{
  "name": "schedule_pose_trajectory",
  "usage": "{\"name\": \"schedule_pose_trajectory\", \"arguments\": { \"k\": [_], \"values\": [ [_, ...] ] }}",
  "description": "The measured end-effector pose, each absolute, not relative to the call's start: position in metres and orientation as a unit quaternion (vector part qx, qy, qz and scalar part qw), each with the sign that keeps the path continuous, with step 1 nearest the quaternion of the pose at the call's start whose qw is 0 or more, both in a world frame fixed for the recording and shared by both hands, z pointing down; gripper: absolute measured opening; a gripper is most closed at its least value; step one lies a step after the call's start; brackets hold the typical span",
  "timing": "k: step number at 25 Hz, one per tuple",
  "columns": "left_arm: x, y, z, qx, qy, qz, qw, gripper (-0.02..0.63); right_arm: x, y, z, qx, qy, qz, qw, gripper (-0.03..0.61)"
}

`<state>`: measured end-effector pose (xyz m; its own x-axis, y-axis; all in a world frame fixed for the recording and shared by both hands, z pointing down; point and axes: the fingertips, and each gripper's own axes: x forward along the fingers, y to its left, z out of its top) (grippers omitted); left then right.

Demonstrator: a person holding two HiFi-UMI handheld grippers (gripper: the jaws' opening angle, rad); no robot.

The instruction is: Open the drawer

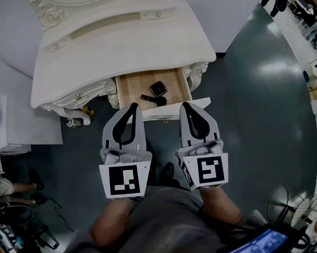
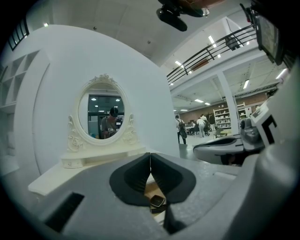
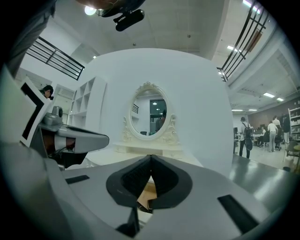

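Observation:
The cream dressing table (image 1: 116, 51) has its middle drawer (image 1: 129, 90) pulled out, its wooden bottom showing. Inside lie a small square compact (image 1: 158, 88) and a dark stick-shaped item (image 1: 154, 99). The drawer's white front (image 1: 168, 111) faces me. My left gripper (image 1: 133, 105) and right gripper (image 1: 184, 103) hang side by side just on my side of that front, both shut with nothing between the pads. In the left gripper view the tips (image 2: 150, 154) meet above the compact (image 2: 157, 202). The right gripper's tips (image 3: 150, 157) meet too, below the oval mirror (image 3: 153, 112).
A second, shut drawer with a gold knob (image 1: 78, 96) sits left of the open one. White wall panels stand behind and to the left of the table. A long bench with clutter (image 1: 315, 60) runs along the right. A tablet screen (image 1: 262, 245) glows at lower right. People walk far off (image 2: 180, 129).

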<state>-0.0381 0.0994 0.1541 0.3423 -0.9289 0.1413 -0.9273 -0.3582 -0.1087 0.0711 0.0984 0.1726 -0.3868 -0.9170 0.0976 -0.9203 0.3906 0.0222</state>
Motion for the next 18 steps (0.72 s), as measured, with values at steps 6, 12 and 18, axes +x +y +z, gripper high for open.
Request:
{"name": "schedule_pose_trajectory", "arguments": {
  "k": [6,12,18],
  "values": [
    [-0.0351,0.0955,0.1565,-0.822,0.561,-0.094,0.007,0.015,0.0718,0.0947,0.1751,0.553,-0.832,0.020,0.044,0.012],
    [-0.0334,0.0934,0.1565,-0.825,0.556,-0.099,0.007,0.015,0.0721,0.0931,0.1762,0.556,-0.830,0.025,0.044,0.012],
    [-0.0330,0.0890,0.1580,-0.827,0.553,-0.101,0.010,0.015,0.0710,0.0878,0.1778,0.557,-0.829,0.025,0.043,0.012]
  ]
}}
